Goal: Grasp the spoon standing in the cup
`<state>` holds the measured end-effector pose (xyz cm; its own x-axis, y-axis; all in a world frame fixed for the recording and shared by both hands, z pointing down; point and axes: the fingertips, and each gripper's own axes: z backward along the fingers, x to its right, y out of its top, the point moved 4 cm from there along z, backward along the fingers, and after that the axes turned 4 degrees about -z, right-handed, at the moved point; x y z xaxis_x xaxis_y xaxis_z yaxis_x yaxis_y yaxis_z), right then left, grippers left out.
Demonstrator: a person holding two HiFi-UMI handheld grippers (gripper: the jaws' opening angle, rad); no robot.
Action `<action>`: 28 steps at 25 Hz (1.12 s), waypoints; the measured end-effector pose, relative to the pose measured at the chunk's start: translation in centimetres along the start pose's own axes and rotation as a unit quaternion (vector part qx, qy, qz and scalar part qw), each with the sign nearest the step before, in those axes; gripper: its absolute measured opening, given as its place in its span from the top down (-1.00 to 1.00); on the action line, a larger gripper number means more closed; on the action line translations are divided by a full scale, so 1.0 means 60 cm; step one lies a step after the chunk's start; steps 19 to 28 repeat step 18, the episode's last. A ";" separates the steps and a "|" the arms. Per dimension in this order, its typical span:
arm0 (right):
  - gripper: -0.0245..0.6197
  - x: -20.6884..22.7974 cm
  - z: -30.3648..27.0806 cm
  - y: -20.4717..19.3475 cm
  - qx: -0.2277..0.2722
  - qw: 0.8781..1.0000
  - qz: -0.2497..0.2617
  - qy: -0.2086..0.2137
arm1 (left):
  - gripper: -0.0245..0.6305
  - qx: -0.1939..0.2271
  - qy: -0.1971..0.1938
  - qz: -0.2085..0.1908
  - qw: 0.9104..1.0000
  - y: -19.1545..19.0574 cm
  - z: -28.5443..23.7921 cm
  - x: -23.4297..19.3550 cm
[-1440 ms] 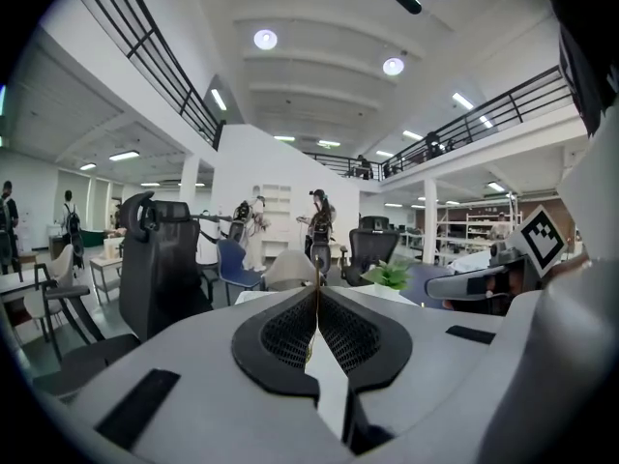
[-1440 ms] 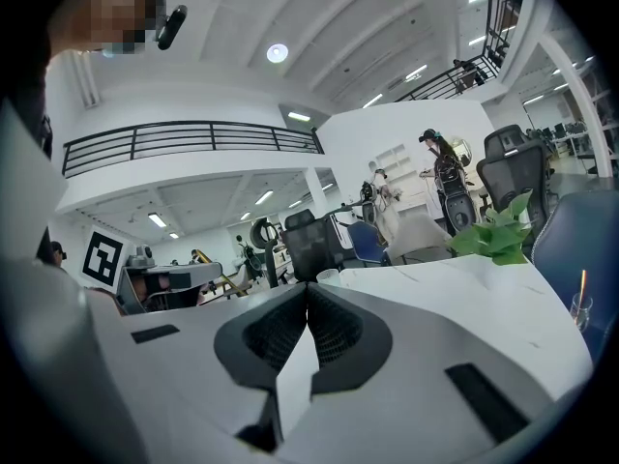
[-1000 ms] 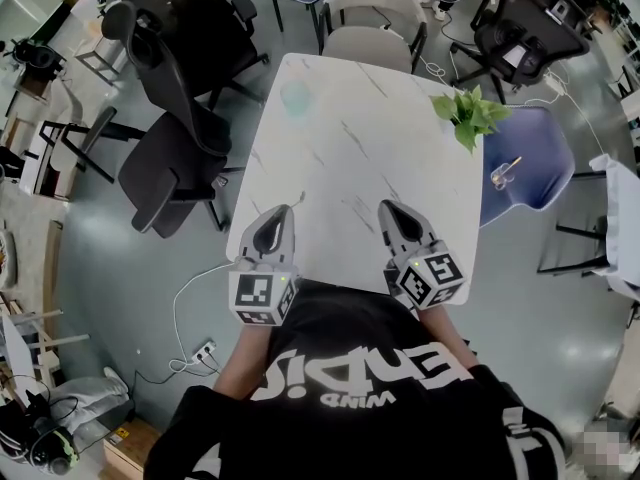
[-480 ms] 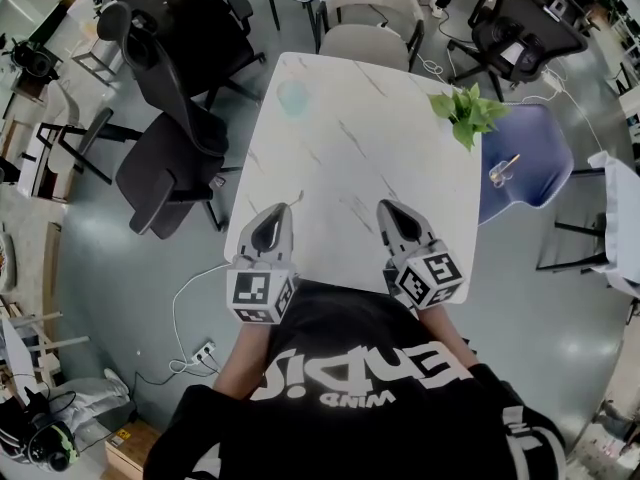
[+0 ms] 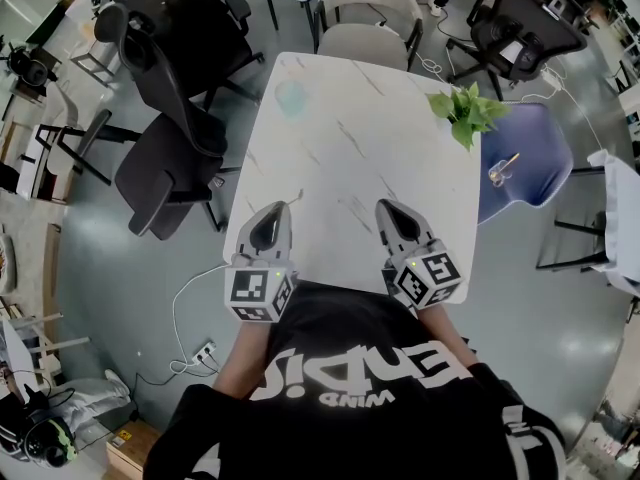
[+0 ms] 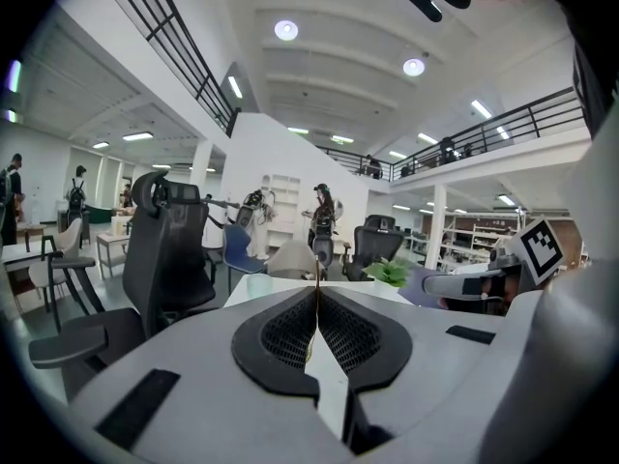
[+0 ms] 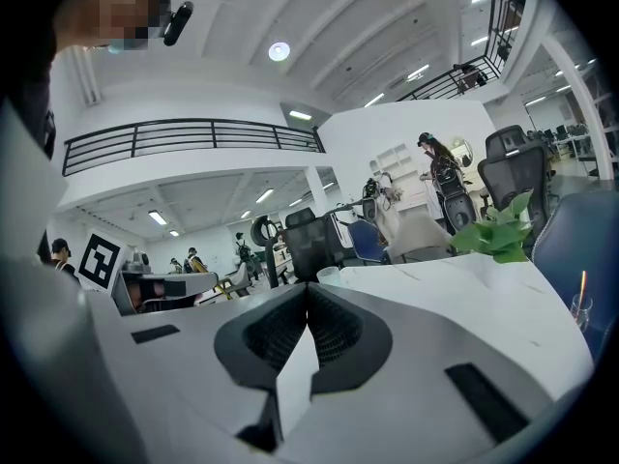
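1. Head view: one white marble table (image 5: 350, 138) and two grippers over its near edge. The left gripper (image 5: 276, 213) and the right gripper (image 5: 389, 212) both have their jaws closed, with nothing in them. One spoon (image 5: 511, 160) stands in one clear cup (image 5: 498, 177) — not on the table, but on the seat of a blue chair (image 5: 535, 143) just beside the table's right edge. On the table are one green plant (image 5: 465, 111) at the far right corner and one pale cup (image 5: 291, 96) at the far left. Open tabletop lies between these and the grippers. Two black office chairs (image 5: 170, 173) stand close to the left side.
2. Left gripper view: the jaws of the left gripper (image 6: 316, 293) are pressed together and empty. One black chair (image 6: 169, 249) stands at the left.
3. Right gripper view: the right gripper (image 7: 308, 293) is closed too. The plant (image 7: 498, 235) stands at the right — the cup (image 7: 578, 314) with the spoon (image 7: 582, 283) is low at the picture's right edge, past the table's edge.
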<state>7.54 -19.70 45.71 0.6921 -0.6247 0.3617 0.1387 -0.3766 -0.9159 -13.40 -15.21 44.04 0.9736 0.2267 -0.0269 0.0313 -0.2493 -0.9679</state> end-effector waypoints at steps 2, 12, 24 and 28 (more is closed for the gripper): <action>0.89 0.002 -0.001 0.000 0.000 1.000 0.000 -0.002 | 0.87 -0.001 -0.001 0.003 1.000 -0.001 -0.003 0.000; 0.89 0.006 0.003 0.001 0.001 1.000 0.000 -0.007 | 0.87 -0.001 -0.005 0.011 1.000 -0.002 -0.007 0.001; 0.89 -0.005 0.000 -0.006 -0.001 1.000 -0.001 -0.007 | 0.87 -0.004 -0.008 0.011 1.000 -0.007 0.000 -0.006; 0.89 -0.005 0.000 -0.006 -0.001 1.000 -0.001 -0.007 | 0.87 -0.004 -0.008 0.011 1.000 -0.007 0.000 -0.006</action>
